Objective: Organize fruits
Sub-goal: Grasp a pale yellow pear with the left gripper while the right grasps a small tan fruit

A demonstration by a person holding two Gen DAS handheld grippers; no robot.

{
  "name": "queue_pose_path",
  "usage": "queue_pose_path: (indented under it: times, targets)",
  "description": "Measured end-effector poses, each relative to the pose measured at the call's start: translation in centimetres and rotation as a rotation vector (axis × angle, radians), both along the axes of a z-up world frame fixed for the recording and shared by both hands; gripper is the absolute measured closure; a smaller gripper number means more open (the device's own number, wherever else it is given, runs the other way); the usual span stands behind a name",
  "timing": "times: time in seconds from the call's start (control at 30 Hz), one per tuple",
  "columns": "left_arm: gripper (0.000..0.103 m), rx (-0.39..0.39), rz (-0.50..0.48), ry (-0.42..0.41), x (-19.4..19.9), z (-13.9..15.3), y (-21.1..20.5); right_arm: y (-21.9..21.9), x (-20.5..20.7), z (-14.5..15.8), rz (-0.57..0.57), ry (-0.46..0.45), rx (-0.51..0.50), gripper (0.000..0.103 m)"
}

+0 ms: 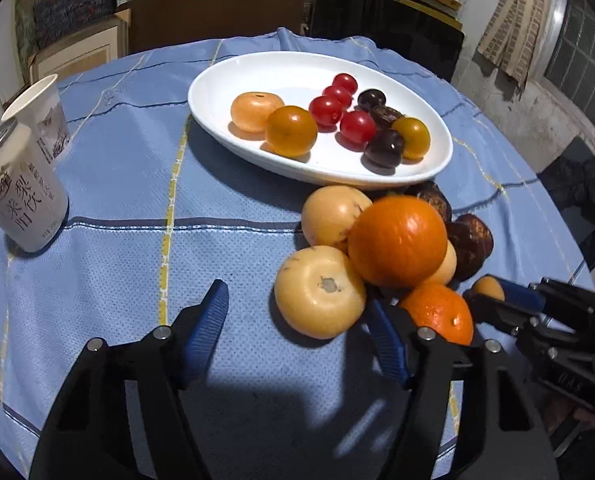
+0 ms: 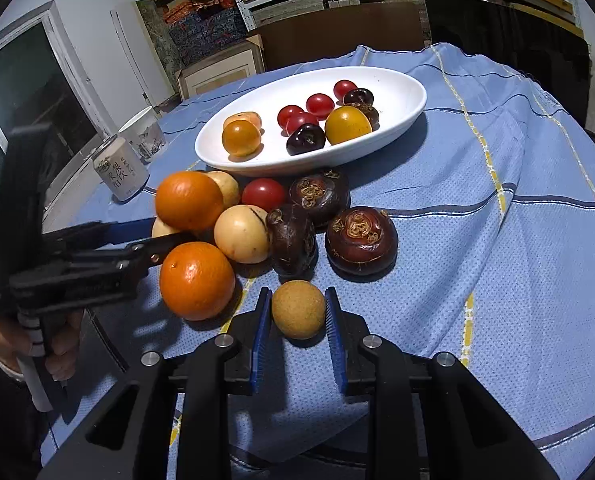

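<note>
A white oval plate [image 1: 437, 168] [image 2: 413, 100] holds cherry tomatoes, yellow tomatoes, dark fruits and a pale persimmon-like fruit. In front of it lies a pile: two oranges [image 1: 397, 240] [image 2: 196, 280], pale yellow fruits [image 1: 319, 292] [image 2: 242, 234], dark water chestnuts [image 2: 361, 240] and a red tomato [image 2: 263, 194]. My left gripper [image 1: 297, 312] is open, its fingers astride a pale yellow fruit at the pile's left. My right gripper [image 2: 298, 312] has its blue pads against both sides of a small tan round fruit [image 2: 298, 309] [image 1: 487, 288] resting on the cloth.
A blue checked cloth [image 1: 137, 200] [image 2: 517, 260] covers the round table. A white drink can [image 1: 21, 196] [image 2: 120, 174] and a paper cup [image 1: 43, 116] [image 2: 145, 134] stand at the left. Shelves and boxes are behind the table.
</note>
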State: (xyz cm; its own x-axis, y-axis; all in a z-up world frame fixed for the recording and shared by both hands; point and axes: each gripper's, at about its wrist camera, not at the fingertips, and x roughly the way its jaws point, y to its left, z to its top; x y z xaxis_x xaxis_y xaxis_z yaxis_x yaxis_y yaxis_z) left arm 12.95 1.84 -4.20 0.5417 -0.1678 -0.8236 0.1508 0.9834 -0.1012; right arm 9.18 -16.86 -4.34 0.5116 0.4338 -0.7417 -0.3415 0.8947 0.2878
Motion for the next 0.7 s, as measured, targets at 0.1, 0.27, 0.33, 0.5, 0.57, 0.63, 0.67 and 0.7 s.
queue_pose_path:
  times: [0.1, 0.27, 0.33, 0.5, 0.57, 0.63, 0.67, 0.7]
  targets:
    - [0.061, 0.012, -0.064, -0.023, -0.4, 0.0, -1.2, 0.0, 0.0, 0.0, 0.000, 0.001, 0.002, 0.076]
    - [0.061, 0.032, -0.040, -0.018, -0.9, 0.2, -1.4, 0.0, 0.0, 0.0, -0.002, 0.002, 0.007, 0.076]
    - [0.061, 0.023, -0.019, -0.019, -1.4, 0.4, -0.8, 0.0, 0.0, 0.0, -0.003, 0.002, 0.008, 0.076]
    - [0.061, -0.002, 0.023, -0.028, -3.1, 1.2, 0.7, -0.4, 0.0, 0.2, -0.009, -0.006, 0.027, 0.076]
    - [0.061, -0.005, 0.039, -0.038, -3.7, 1.6, 1.2, -0.5, -0.1, 0.2, -0.009, -0.011, 0.032, 0.076]
    - [0.061, -0.009, 0.044, -0.045, -4.2, 1.9, 1.4, -0.5, -0.1, 0.4, -0.010, -0.018, 0.038, 0.076]
    - [0.061, -0.013, 0.047, -0.050, -4.6, 2.2, 1.5, -0.6, -0.1, 0.4, -0.011, -0.020, 0.043, 0.076]
    - [0.061, -0.017, 0.046, -0.055, -4.9, 2.4, 1.6, -0.7, -0.1, 0.5, -0.015, -0.023, 0.047, 0.076]
